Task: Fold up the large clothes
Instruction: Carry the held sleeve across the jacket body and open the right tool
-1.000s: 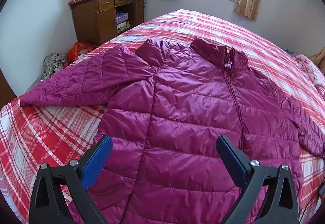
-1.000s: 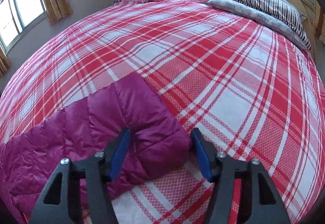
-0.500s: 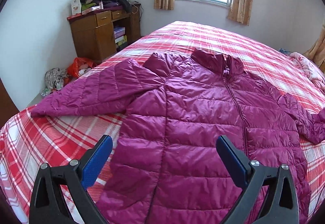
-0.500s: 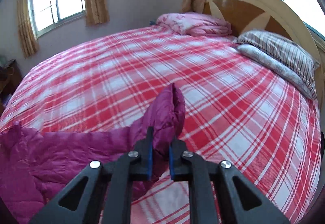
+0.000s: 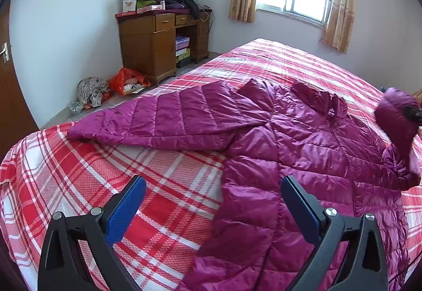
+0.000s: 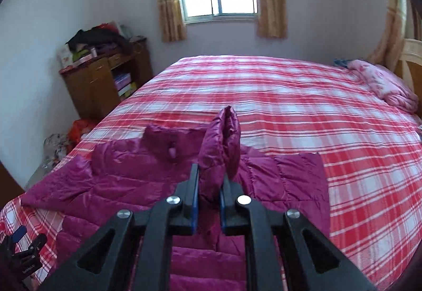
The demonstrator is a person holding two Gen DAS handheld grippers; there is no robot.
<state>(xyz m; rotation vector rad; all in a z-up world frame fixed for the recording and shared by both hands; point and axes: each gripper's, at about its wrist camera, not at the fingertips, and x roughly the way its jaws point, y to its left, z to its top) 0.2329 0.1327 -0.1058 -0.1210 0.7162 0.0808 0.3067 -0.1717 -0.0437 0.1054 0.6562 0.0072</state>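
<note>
A magenta quilted jacket lies face up, zipped, on the red plaid bed. Its left sleeve stretches flat toward the bed's left edge. My left gripper hangs open above the jacket's lower left edge, with nothing between its blue pads. My right gripper is shut on the cuff of the other sleeve, which stands up bunched over the jacket's body. That raised sleeve shows at the far right of the left wrist view.
A wooden desk piled with clothes and boxes stands by the wall, with an orange bag and a bundle on the floor beside it. A folded pink blanket lies near the headboard. Bare bedspread stretches beyond the jacket.
My right gripper closed on the sleeve cuff, lifted it off the bed and swung it over the jacket body. My left gripper, still open, shifted left toward the jacket's edge.
</note>
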